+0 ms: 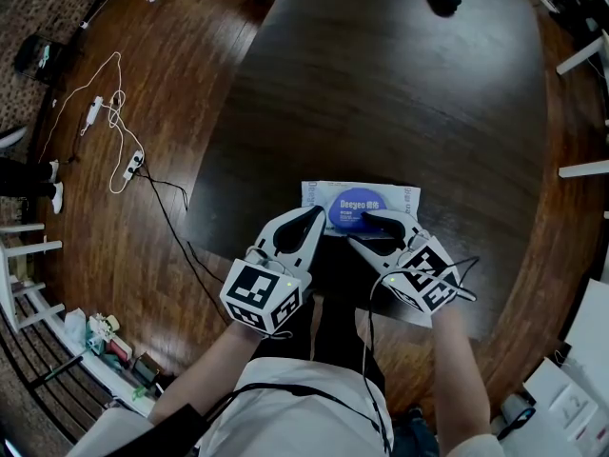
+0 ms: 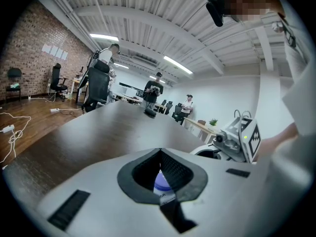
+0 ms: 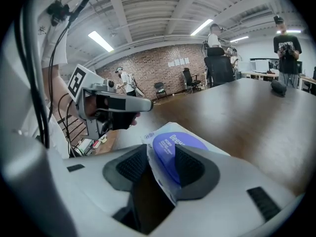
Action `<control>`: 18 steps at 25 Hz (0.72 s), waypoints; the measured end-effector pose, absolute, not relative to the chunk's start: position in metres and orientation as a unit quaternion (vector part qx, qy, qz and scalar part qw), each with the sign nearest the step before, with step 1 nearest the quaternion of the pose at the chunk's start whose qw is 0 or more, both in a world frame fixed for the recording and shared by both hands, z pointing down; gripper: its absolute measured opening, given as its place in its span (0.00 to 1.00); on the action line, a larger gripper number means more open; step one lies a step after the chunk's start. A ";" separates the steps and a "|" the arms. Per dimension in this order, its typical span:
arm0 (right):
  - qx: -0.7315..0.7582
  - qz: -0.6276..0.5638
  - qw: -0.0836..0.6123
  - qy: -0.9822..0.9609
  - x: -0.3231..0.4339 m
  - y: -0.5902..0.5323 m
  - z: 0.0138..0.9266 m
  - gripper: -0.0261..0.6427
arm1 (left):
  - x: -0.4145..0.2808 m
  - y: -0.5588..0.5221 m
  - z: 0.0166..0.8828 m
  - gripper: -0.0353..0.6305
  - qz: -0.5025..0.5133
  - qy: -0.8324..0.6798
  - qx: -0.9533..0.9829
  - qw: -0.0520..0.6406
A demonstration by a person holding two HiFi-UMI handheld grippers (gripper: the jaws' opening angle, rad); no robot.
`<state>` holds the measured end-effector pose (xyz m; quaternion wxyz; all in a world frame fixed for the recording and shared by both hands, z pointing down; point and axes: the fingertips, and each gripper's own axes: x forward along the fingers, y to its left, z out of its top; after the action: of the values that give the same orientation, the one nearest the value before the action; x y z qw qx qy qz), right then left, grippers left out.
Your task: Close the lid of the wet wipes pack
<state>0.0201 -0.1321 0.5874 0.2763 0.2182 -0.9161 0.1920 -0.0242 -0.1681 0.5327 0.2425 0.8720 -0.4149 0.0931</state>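
Right gripper view shows the right gripper point(image 3: 159, 164) clamped on the white wet wipes pack point(image 3: 148, 138) beside its round blue lid point(image 3: 173, 144), likely steadying it near the dark wooden table's point(image 1: 381, 93) edge. The left gripper point(image 2: 159, 154), jaws together and empty, hovers alongside, probably to press the lid.

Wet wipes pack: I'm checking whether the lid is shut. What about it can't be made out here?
- Head view: the right gripper covers the blue lid's near edge, so its seal on the wet wipes pack is unclear.
- Left gripper view: the left gripper hides all but a sliver of lid.
- Right gripper view: pads cover the lid's sides.
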 end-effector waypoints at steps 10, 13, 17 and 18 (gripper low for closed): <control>0.212 0.192 0.314 -0.905 0.017 -0.131 0.601 0.28 | -0.028 -0.170 0.532 0.06 0.090 -0.413 0.873 0.242; 0.213 0.191 0.321 -0.903 0.017 -0.131 0.604 0.28 | -0.027 -0.169 0.532 0.06 0.089 -0.411 0.874 0.243; 0.215 0.191 0.331 -0.899 0.017 -0.133 0.607 0.28 | -0.029 -0.171 0.532 0.06 0.089 -0.410 0.875 0.244; 0.215 0.193 0.335 -0.897 0.017 -0.133 0.608 0.28 | -0.029 -0.171 0.532 0.06 0.089 -0.410 0.875 0.244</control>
<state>0.0173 -0.1333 0.6079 0.3353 0.2149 -0.8968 0.1928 -0.0292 -0.1714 0.5322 0.2438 0.8745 -0.4098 0.0885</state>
